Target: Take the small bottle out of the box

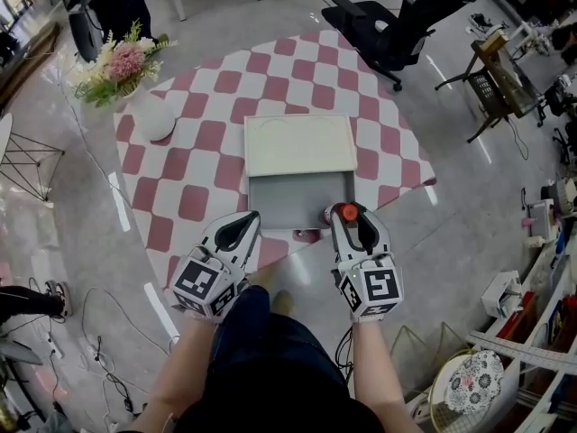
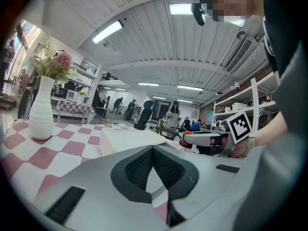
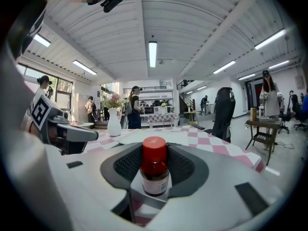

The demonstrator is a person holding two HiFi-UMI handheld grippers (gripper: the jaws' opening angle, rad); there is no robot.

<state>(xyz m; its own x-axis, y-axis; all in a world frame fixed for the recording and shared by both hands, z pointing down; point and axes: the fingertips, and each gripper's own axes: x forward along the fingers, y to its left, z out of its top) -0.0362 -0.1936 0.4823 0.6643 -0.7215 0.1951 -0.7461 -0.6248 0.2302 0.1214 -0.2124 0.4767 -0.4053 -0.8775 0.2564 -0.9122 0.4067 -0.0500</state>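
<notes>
The small bottle (image 3: 155, 170) is sitting upright between the jaws of the right gripper (image 1: 349, 216), and the dark ribbed pads are pinching its sides. It is a round bottle of dark amber glass, wearing a glossy red screw cap and a pale label whose print is too small to read. From the head view, the red cap is showing just over the near right corner of the box (image 1: 270, 207), a shallow grey rectangular tray lying open. Its cream lid (image 1: 299, 144), flat and smooth, is lying folded back on the far side. The box is resting on a rounded table (image 1: 198, 152) draped in a pink-and-white chequered cloth.

The left gripper (image 1: 243, 224) is hovering near the box's near left corner. Its fingertips are pressed together with nothing between them. Both grippers are showing smooth pale grey shells, and each is carrying a cube of black-and-white square markers at the back.

Off to the left on the cloth, a white ribbed vase (image 1: 151, 115) is holding pink and cream flowers.
</notes>
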